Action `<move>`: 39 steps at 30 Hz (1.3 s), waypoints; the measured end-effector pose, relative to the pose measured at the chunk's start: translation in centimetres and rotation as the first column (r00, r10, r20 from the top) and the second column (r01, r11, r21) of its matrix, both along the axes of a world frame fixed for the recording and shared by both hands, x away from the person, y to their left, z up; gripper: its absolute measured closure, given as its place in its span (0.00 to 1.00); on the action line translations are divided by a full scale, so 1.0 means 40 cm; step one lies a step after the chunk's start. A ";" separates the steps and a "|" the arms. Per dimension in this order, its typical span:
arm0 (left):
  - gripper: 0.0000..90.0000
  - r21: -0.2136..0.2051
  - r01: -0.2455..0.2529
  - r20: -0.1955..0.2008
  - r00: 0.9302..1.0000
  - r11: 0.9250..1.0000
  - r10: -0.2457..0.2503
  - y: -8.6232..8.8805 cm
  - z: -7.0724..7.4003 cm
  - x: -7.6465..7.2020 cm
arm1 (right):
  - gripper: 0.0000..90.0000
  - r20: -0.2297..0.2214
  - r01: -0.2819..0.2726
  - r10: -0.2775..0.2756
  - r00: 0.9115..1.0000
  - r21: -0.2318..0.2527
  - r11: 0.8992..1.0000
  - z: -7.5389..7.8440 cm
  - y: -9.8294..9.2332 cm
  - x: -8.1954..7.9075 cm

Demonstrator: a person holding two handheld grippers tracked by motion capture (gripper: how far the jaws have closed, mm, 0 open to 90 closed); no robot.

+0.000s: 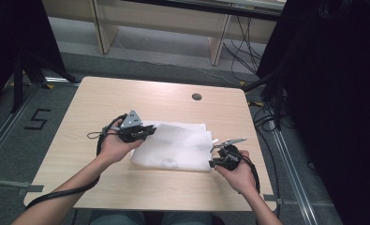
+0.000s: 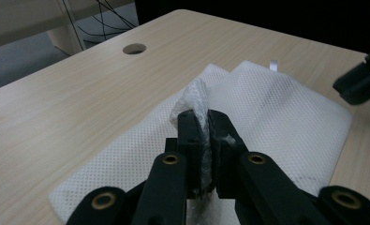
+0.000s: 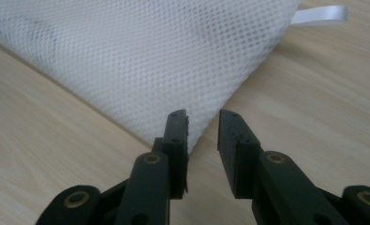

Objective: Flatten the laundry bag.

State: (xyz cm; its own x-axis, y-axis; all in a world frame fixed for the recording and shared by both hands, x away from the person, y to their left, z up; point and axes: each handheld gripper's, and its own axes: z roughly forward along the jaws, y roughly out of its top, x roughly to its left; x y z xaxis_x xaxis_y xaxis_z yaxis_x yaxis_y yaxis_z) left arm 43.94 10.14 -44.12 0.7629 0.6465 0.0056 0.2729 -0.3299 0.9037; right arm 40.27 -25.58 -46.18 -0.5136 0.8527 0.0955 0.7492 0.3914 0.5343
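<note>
Wooden surface (image 1: pixel 103 101) carrying one white mesh bag (image 1: pixel 178 143), flat, long axis running across from one pair of jaws to the other. No obstruction on the surface between the two; cable hole (image 1: pixel 196 96) well apart, beyond the bag.

Left gripper (image 1: pixel 145 132) at the bag's left edge, jaws clamped on a pinched-up fold of mesh (image 2: pixel 194 101); fold standing up between the pads, rest of the bag spreading away ahead of the jaws and to both sides.

Right gripper (image 3: pixel 203 129) at the bag's near right corner, jaws apart, nothing pressed between them. Bag corner (image 3: pixel 194 136) lying just ahead of the jaws, tip reaching the gap beside the left-hand pad, mesh spreading up and away. Judged nearer hand for that corner: right. Short advance and closure likely sufficient.

White ribbon tab (image 3: pixel 321 15) at the far edge, ahead and right of the jaws, clear of them.
</note>
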 end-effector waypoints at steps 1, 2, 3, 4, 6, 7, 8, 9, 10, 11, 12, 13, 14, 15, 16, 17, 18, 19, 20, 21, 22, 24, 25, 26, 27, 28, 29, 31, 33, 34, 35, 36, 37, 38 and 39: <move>0.94 0.008 0.009 -0.003 1.000 1.000 -0.009 -0.002 -0.009 -0.004 | 0.80 -0.007 0.019 -0.019 1.000 0.004 1.000 0.004 -0.001 0.002; 0.94 0.016 0.017 -0.003 1.000 1.000 -0.017 -0.003 -0.015 -0.008 | 0.79 -0.001 0.026 -0.026 1.000 0.007 1.000 0.009 -0.008 0.010; 0.94 0.016 0.023 -0.002 1.000 1.000 -0.023 -0.005 -0.020 -0.010 | 0.78 0.014 0.028 -0.028 1.000 0.012 1.000 0.011 -0.016 0.020; 0.94 0.032 0.030 -0.004 1.000 0.999 -0.030 -0.006 -0.024 -0.014 | 0.77 0.037 0.030 -0.030 0.999 0.013 0.999 0.010 -0.021 0.027; 0.94 0.055 0.056 -0.006 0.998 0.997 -0.056 -0.010 -0.035 -0.021 | 0.75 0.023 0.077 -0.077 0.997 0.016 0.997 0.017 -0.032 0.043; 0.94 0.065 0.063 -0.012 0.998 0.996 -0.062 -0.013 -0.040 -0.025 | 0.74 0.027 0.088 -0.088 0.996 0.021 0.996 0.017 -0.037 0.053; 0.93 0.074 0.074 -0.015 0.997 0.994 -0.073 -0.017 -0.046 -0.029 | 0.73 0.024 0.103 -0.104 0.994 0.027 0.994 0.017 -0.041 0.063; 0.93 0.081 0.089 -0.015 0.996 0.993 -0.088 -0.020 -0.053 -0.031 | 0.72 0.043 0.090 -0.090 0.995 0.022 0.996 0.012 -0.048 0.076; 0.93 0.093 0.101 -0.024 0.995 0.991 -0.099 -0.022 -0.057 -0.035 | 0.71 0.023 0.086 -0.086 0.996 0.024 0.996 0.013 -0.054 0.086; 0.93 0.098 0.105 -0.029 0.994 0.990 -0.103 -0.024 -0.061 -0.038 | 0.70 0.045 0.093 -0.094 0.995 0.021 0.995 0.008 -0.056 0.095; 0.93 0.106 0.116 -0.039 0.993 0.988 -0.113 -0.026 -0.068 -0.041 | 0.68 0.041 0.106 -0.108 0.993 0.027 0.994 0.008 -0.054 0.100; 0.93 0.103 0.127 -0.045 0.991 0.986 -0.123 -0.029 -0.076 -0.044 | 0.67 0.040 0.123 -0.124 0.991 0.027 0.992 0.008 -0.052 0.109; 0.93 0.107 0.125 -0.044 0.992 0.986 -0.121 -0.031 -0.080 -0.046 | 0.66 0.037 0.119 -0.120 0.992 0.029 0.993 0.006 -0.049 0.117; 0.93 0.110 0.133 -0.047 0.991 0.985 -0.129 -0.033 -0.085 -0.048 | 0.65 0.045 0.107 -0.108 0.993 0.031 0.994 0.004 -0.048 0.123; 0.93 0.111 0.139 -0.057 0.989 0.984 -0.133 -0.036 -0.089 -0.051 | 0.65 0.041 0.093 -0.093 0.995 0.014 0.996 0.005 -0.049 0.131; 0.93 0.137 0.147 -0.058 0.988 0.980 -0.141 -0.036 -0.089 -0.052 | 0.64 0.034 0.076 -0.077 0.996 0.025 0.997 0.002 -0.047 0.140; 0.93 0.121 0.141 -0.065 0.989 0.983 -0.133 -0.039 -0.091 -0.053 | 0.63 0.019 0.094 -0.094 0.995 0.027 0.995 0.004 -0.039 0.147; 0.93 0.131 0.147 -0.051 0.989 0.980 -0.141 -0.039 -0.092 -0.052 | 0.62 0.021 0.083 -0.084 0.996 0.027 0.996 0.002 -0.040 0.151; 0.93 0.133 0.147 -0.048 0.989 0.980 -0.141 -0.039 -0.092 -0.051 | 0.62 0.047 0.103 -0.103 0.994 0.008 0.995 -0.001 -0.034 0.159; 0.93 0.125 0.139 -0.056 0.990 0.982 -0.133 -0.039 -0.092 -0.052 | 0.61 0.028 0.119 -0.120 0.992 0.014 0.993 0.001 -0.031 0.164; 0.93 0.149 0.156 -0.059 0.987 0.977 -0.149 -0.034 -0.089 -0.048 | 0.60 0.057 0.108 -0.108 0.992 0.011 0.994 -0.004 -0.033 0.175; 0.93 0.118 0.132 -0.049 0.991 0.984 -0.127 -0.035 -0.097 -0.049 | 0.58 0.048 0.103 -0.103 0.993 0.005 0.995 -0.001 -0.033 0.190; 0.93 0.151 0.149 -0.049 0.989 0.977 -0.143 -0.029 -0.094 -0.046 | 0.57 0.064 0.111 -0.112 0.992 0.015 0.994 -0.002 -0.029 0.197; 0.93 0.135 0.139 -0.052 0.990 0.981 -0.133 -0.030 -0.098 -0.046 | 0.55 0.050 0.120 -0.121 0.991 0.024 0.993 0.001 -0.023 0.202; 0.93 0.143 0.133 -0.059 0.990 0.981 -0.126 -0.028 -0.099 -0.046 | 0.55 0.089 0.101 -0.102 0.991 0.015 0.995 -0.007 -0.021 0.210; 0.93 0.146 0.145 -0.057 0.989 0.979 -0.138 -0.026 -0.100 -0.042 | 0.55 0.085 0.095 -0.095 0.992 0.014 0.995 -0.006 -0.018 0.214; 0.93 0.136 0.127 -0.063 0.991 0.983 -0.119 -0.027 -0.103 -0.044 | 0.54 0.067 0.108 -0.109 0.992 0.018 0.994 -0.004 -0.009 0.220; 0.93 0.159 0.140 -0.065 0.989 0.977 -0.131 -0.021 -0.103 -0.040 | 0.54 0.044 0.074 -0.075 0.996 0.040 0.996 -0.003 -0.004 0.232; 0.93 0.155 0.131 -0.078 0.990 0.979 -0.120 -0.020 -0.107 -0.040 | 0.53 0.062 0.092 -0.092 0.994 0.004 0.996 -0.004 0.008 0.239; 0.93 0.155 0.130 -0.076 0.990 0.979 -0.119 -0.020 -0.109 -0.039 | 0.52 0.068 0.093 -0.093 0.993 0.008 0.996 -0.006 0.012 0.244; 0.93 0.159 0.130 -0.074 0.990 0.979 -0.119 -0.019 -0.109 -0.038 | 0.52 0.068 0.083 -0.083 0.994 0.001 0.997 -0.010 0.013 0.251; 0.93 0.162 0.131 -0.073 0.990 0.978 -0.120 -0.019 -0.109 -0.037 | 0.51 0.056 0.084 -0.084 0.995 0.003 0.996 -0.012 0.015 0.254; 0.93 0.162 0.131 -0.072 0.990 0.978 -0.120 -0.018 -0.110 -0.037 | 0.51 0.024 0.078 -0.079 0.997 0.017 0.997 -0.014 0.017 0.260; 0.93 0.155 0.131 -0.070 0.990 0.979 -0.122 -0.019 -0.112 -0.036 | 0.52 0.037 0.086 -0.087 0.996 0.007 0.996 -0.021 0.021 0.263; 0.93 0.144 0.126 -0.071 0.991 0.982 -0.117 -0.021 -0.113 -0.036 | 0.53 0.026 0.096 -0.096 0.995 0.001 0.995 -0.026 0.027 0.265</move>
State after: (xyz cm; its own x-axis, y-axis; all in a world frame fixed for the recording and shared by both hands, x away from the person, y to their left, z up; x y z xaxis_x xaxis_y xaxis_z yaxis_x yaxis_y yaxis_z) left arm 42.49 9.32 -48.65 0.8374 0.5447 0.0444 0.2766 -0.4925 0.8252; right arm 50.88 -24.49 -47.20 -0.4313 0.8984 0.0826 0.7692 0.3183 0.5541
